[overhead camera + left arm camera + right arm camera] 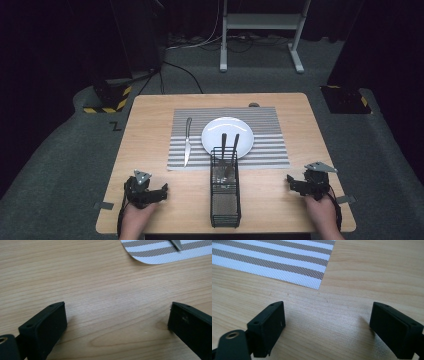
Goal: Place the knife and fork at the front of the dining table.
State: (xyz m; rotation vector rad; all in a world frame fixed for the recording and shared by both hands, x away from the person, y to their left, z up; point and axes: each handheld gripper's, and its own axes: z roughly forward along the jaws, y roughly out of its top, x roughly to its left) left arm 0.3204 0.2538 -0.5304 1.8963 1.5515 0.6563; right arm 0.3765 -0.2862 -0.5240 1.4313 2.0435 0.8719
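The left tool (159, 192) rests on the bare counter (150, 115) at its near left corner, jaws spread wide with only wood grain between them; in the left gripper view the rounded corner of the striped placemat (160, 252) and the tip of the knife (177, 244) lie just beyond. The right tool (292, 181) rests at the near right corner, jaws likewise spread and holding nothing, with a placemat corner ahead of it in the right gripper view. Between the two tools stands a black wire caddy (225, 192) at the near edge, two dark-handled utensils (229, 145) rising from its far end. Behind the caddy a white plate (227, 137) sits on the placemat (265, 145), and the knife (187, 141) lies to the left of the plate, lengthwise on the mat. No brand or label is legible on these items; a dark mark resembling the letter Z (116, 126) is on the grey carpet (60, 150) left of the counter. The counter is light wood. The surrounding room is dark, with yellow-black hazard-striped bases (107, 100), cables and a white frame (261, 30) on the floor beyond.
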